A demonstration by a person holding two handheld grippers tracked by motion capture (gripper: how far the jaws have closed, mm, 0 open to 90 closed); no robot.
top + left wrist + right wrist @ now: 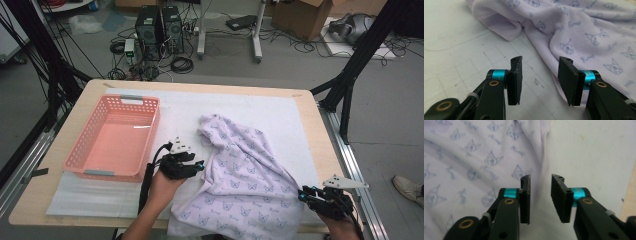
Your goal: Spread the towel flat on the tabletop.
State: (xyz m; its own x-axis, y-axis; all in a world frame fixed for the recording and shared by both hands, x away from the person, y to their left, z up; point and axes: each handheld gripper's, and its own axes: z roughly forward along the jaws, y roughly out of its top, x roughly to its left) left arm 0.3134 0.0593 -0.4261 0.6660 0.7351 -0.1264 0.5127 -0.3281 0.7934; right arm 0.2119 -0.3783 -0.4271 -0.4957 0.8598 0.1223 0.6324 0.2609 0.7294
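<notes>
Towel (240, 175), lilac with small cat faces, lies rumpled on the white mat (280, 112) right of centre, its near end hanging over the table (310, 125) front edge. Soft, light, floppy, I'd judge; it will sag and drag rather than slide as one piece, nothing fragile, so pinch a hem or corner, not the loose middle. Left to right: the pink basket (116, 137) sits empty at the left of the mat, near my left tongs (199, 165), so watch its right wall when swinging that way. My left tongs are open, jaws apart with bare mat between them; in the left gripper view the towel's hemmed edge (554, 53) lies just beside the right-hand jaw, not pinched, a good place to grab. Bunched fold at the far left of the towel (212, 127) is another grip point. My right tongs (303, 195) are open too, holding nothing, hovering at the towel's right border (541, 157) near the table's front right corner. Open mat behind the towel gives spreading room; right side is tight, table edge close.
</notes>
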